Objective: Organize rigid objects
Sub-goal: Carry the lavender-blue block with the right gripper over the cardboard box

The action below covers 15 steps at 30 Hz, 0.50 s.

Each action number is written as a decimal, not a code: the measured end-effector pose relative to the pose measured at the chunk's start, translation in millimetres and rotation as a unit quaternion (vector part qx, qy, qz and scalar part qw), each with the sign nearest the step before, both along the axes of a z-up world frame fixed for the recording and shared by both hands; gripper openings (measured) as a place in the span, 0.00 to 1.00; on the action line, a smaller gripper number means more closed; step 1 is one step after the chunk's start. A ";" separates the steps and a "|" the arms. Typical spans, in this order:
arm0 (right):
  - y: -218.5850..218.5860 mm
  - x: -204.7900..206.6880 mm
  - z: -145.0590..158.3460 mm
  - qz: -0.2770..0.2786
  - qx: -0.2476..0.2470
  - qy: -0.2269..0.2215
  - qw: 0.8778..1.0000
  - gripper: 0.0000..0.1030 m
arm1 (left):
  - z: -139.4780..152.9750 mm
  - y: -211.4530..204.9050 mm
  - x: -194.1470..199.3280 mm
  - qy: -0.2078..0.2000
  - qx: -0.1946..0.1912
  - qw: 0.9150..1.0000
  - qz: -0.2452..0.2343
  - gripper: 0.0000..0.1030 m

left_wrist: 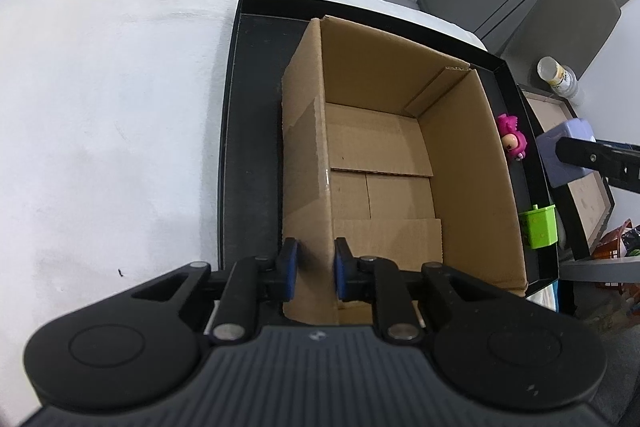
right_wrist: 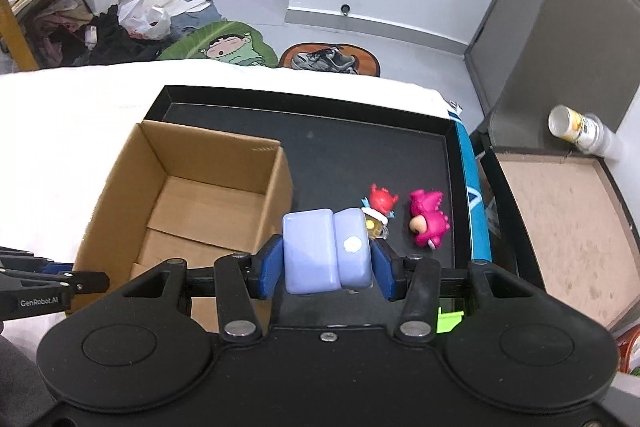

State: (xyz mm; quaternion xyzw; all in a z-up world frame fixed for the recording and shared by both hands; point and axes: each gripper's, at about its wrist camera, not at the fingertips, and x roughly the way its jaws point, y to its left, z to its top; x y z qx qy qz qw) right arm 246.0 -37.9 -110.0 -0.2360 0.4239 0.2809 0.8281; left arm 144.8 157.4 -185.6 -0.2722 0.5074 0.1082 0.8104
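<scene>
An open, empty cardboard box (left_wrist: 380, 147) (right_wrist: 200, 195) stands in a black tray (left_wrist: 248, 107) (right_wrist: 360, 147). My left gripper (left_wrist: 314, 267) is shut on the near end of the box's left wall, one pad on each side. My right gripper (right_wrist: 326, 267) is shut on a lavender block toy (right_wrist: 320, 255) (left_wrist: 560, 155), held above the tray just right of the box. On the tray lie a pink figure (right_wrist: 428, 223) (left_wrist: 512, 141), a red figure (right_wrist: 382, 199), a small yellowish figure (right_wrist: 376, 223) partly hidden behind the block, and a green cube (left_wrist: 540, 227) (right_wrist: 450, 321).
The tray rests on a white-covered table (left_wrist: 100, 107). To its right, lower down, is a brown-topped side table (right_wrist: 560, 227) with a lying bottle (right_wrist: 580, 131) (left_wrist: 558, 75). A blue-and-white strip (right_wrist: 474, 195) runs along the tray's right rim. Shoes and bags lie on the floor beyond.
</scene>
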 end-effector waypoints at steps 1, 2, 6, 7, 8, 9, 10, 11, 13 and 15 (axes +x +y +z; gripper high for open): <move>2.7 -0.8 0.0 0.003 -0.003 -0.002 1.000 0.45 | 0.1 0.0 0.0 0.000 0.000 1.000 0.000 0.17; 6.1 -2.3 0.5 0.006 -0.007 -0.006 1.000 0.45 | 0.0 0.1 -0.1 0.000 0.000 1.000 0.000 0.17; 17.8 -6.5 3.2 0.017 -0.014 -0.015 1.000 0.45 | -0.3 1.0 -0.4 0.001 -0.006 1.000 0.005 0.17; 21.6 -7.8 3.7 0.021 -0.015 -0.018 1.000 0.45 | 0.0 0.9 -0.3 0.001 -0.007 1.000 0.006 0.17; 24.2 -8.5 3.7 0.023 -0.016 -0.020 0.999 0.45 | -0.2 1.1 0.0 0.000 -0.006 1.000 0.005 0.17; 27.2 -9.3 3.6 0.025 -0.019 -0.022 0.999 0.44 | -0.4 1.1 0.0 0.000 -0.006 1.000 0.005 0.17; 30.8 -10.2 3.4 0.027 -0.020 -0.024 0.999 0.44 | -0.8 1.3 -0.2 0.000 -0.007 1.000 0.006 0.17; 33.2 -11.1 3.5 0.029 -0.020 -0.025 0.999 0.44 | -1.1 1.6 -0.6 -0.001 -0.007 1.000 0.006 0.17; 39.2 -13.9 2.9 0.033 -0.019 -0.025 0.999 0.44 | -1.5 2.4 -1.0 -0.002 -0.009 1.000 0.007 0.17; 45.1 -15.8 1.9 0.037 -0.017 -0.022 0.999 0.44 | -1.7 2.1 -1.4 -0.001 -0.010 1.000 0.007 0.17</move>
